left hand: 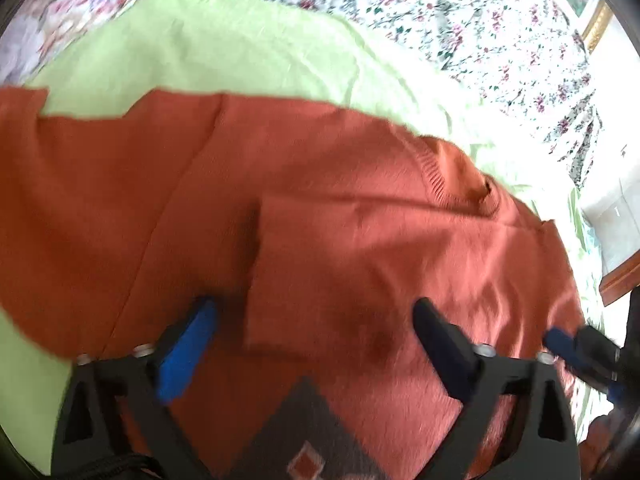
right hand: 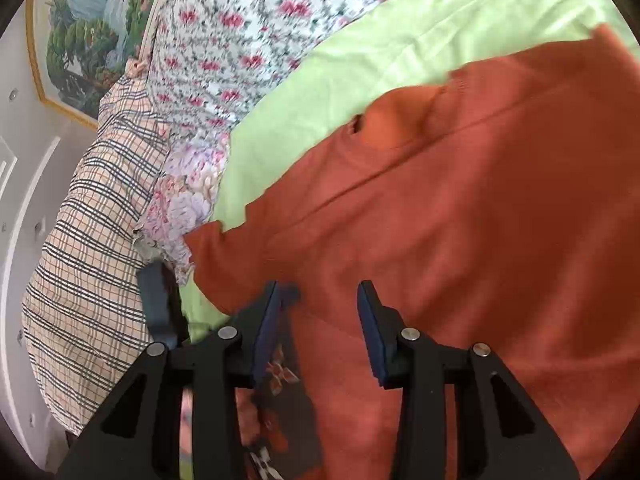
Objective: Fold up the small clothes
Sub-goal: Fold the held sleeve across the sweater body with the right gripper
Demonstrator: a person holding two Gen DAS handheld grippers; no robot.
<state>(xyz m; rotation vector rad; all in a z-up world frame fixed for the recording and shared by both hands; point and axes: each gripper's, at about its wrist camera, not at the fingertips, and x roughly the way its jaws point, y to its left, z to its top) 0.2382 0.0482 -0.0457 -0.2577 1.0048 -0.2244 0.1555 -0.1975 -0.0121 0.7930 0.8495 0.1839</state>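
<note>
Underneath, green sheet (left hand: 208, 52) over floral bedding (right hand: 224, 52), orange sweater (left hand: 320, 200) seemingly flat; both jaws apart, empty.

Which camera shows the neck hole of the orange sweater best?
The right wrist view: the rust-orange knit sweater's neck opening sits sharp and open against the light green sheet. The left wrist view shows the collar blurred and edge-on.

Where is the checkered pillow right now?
The checkered pillow shows only in the right wrist view, at the left side, next to the floral bedding and just left of the orange sweater lying on the green sheet.
</note>
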